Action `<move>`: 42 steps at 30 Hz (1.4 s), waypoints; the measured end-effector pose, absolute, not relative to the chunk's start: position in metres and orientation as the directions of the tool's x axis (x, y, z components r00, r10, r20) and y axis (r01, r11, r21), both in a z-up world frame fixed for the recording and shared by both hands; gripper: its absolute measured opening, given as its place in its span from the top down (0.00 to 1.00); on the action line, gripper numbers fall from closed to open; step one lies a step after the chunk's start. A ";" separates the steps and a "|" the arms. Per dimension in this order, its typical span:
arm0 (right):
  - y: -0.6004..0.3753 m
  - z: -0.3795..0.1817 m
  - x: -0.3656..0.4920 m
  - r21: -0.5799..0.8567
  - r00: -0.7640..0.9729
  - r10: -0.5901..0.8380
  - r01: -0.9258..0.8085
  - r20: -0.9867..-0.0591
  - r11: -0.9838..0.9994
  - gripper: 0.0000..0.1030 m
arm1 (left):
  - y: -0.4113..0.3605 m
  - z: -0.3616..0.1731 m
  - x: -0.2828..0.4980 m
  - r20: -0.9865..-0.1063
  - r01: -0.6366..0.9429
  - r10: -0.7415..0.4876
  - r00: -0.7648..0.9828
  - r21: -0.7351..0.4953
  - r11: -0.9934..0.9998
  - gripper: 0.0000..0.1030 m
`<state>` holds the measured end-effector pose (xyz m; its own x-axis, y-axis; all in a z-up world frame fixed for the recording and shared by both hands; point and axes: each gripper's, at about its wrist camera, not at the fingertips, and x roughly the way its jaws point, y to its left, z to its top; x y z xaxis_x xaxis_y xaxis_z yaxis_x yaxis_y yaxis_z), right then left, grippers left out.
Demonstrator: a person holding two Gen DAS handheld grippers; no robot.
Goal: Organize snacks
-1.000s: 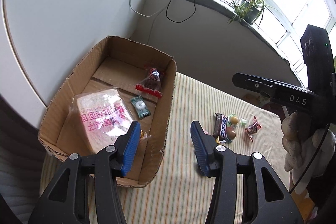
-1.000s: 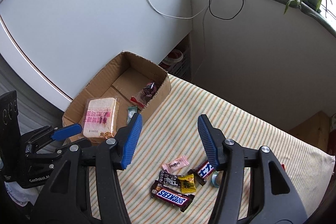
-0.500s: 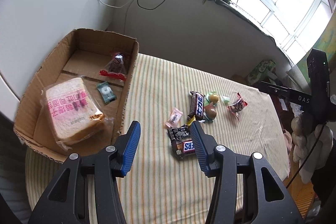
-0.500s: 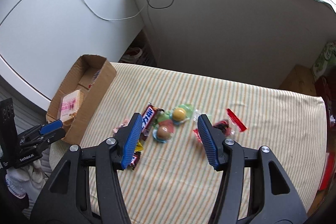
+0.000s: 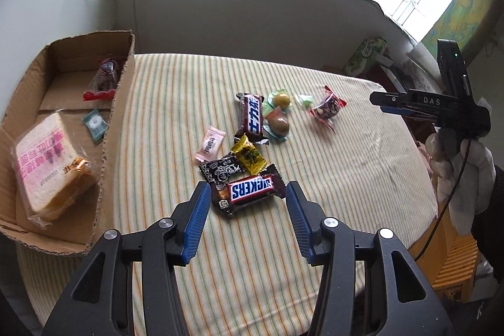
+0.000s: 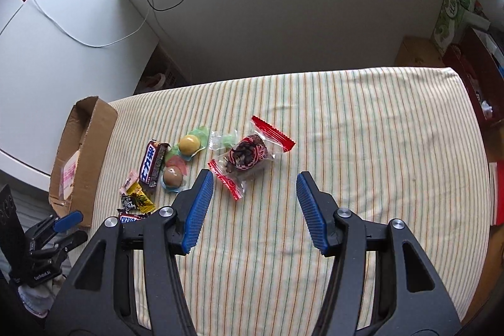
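My left gripper point(image 5: 245, 194) is open and empty, its fingers either side of a Snickers bar point(image 5: 249, 192) lying on the striped cloth. Other loose snacks lie beyond it: a black wrapper point(image 5: 222, 170), a yellow packet point(image 5: 249, 159), a pink candy point(image 5: 211, 144), a second chocolate bar point(image 5: 252, 117) and two round jellies point(image 5: 278, 123). My right gripper point(image 6: 255, 181) is open and empty just in front of a clear red-edged packet point(image 6: 249, 155). The cardboard box point(image 5: 118, 103) at the left holds a bread pack point(image 5: 47, 159), a small green candy point(image 5: 94, 123) and a red-edged packet point(image 5: 105, 77).
The table point(image 6: 362, 147) carries a striped cloth and stands against a grey wall under a windowsill with plants and cables. A white cabinet point(image 6: 63, 46) stands to the left. Green and red boxes point(image 6: 453, 11) stand beyond the right edge.
Both grippers have swung right, away from the box toward the loose snacks. The left one now frames the Snickers bar; the right one has closed in on the red-edged packet. Both stay open.
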<state>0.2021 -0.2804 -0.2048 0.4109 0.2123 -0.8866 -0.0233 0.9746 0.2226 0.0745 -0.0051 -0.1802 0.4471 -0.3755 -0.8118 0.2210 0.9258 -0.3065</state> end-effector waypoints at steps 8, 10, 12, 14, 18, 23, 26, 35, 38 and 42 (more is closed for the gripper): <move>-0.282 -0.232 0.218 0.290 0.356 0.254 0.052 -0.899 0.956 0.44 | -0.016 -0.192 0.084 -0.823 0.262 -0.404 0.399 -0.320 0.910 0.53; -0.283 -0.238 0.224 0.300 0.339 0.258 0.079 -0.905 0.951 0.44 | -0.022 -0.195 0.087 -0.829 0.286 -0.408 0.383 -0.313 0.905 0.53; -0.284 -0.244 0.230 0.304 0.325 0.256 0.104 -0.910 0.947 0.44 | -0.027 -0.199 0.091 -0.836 0.295 -0.409 0.366 -0.312 0.903 0.53; -0.285 -0.248 0.235 0.310 0.317 0.256 0.133 -0.913 0.941 0.44 | -0.030 -0.203 0.096 -0.839 0.298 -0.418 0.348 -0.323 0.898 0.53; -0.287 -0.252 0.243 0.329 0.314 0.263 0.179 -0.912 0.927 0.44 | -0.033 -0.209 0.105 -0.845 0.309 -0.418 0.333 -0.321 0.895 0.53; -0.278 -0.259 0.257 0.316 0.288 0.251 0.208 -0.924 0.926 0.44 | -0.037 -0.216 0.110 -0.854 0.325 -0.426 0.299 -0.329 0.887 0.53; -0.271 -0.264 0.263 0.300 0.269 0.237 0.224 -0.933 0.927 0.44 | -0.039 -0.221 0.113 -0.861 0.329 -0.418 0.291 -0.320 0.889 0.53; -0.242 -0.278 0.277 0.195 0.220 0.158 0.158 -0.963 0.968 0.44 | -0.033 -0.230 0.113 -0.862 0.307 -0.428 0.272 -0.343 0.887 0.53; -0.233 -0.283 0.278 0.172 0.209 0.141 0.135 -0.968 0.976 0.44 | -0.036 -0.231 0.107 -0.865 0.323 -0.430 0.259 -0.342 0.883 0.53; -0.229 -0.288 0.276 0.168 0.208 0.142 0.112 -0.968 0.979 0.44 | -0.041 -0.234 0.100 -0.866 0.319 -0.437 0.244 -0.354 0.879 0.53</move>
<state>0.2757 -0.2289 -0.2884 0.2078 0.1420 -0.9678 0.1121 0.9794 0.1678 0.0997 -0.0410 -0.2344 0.2439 -0.4367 -0.8659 0.3189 0.8793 -0.3537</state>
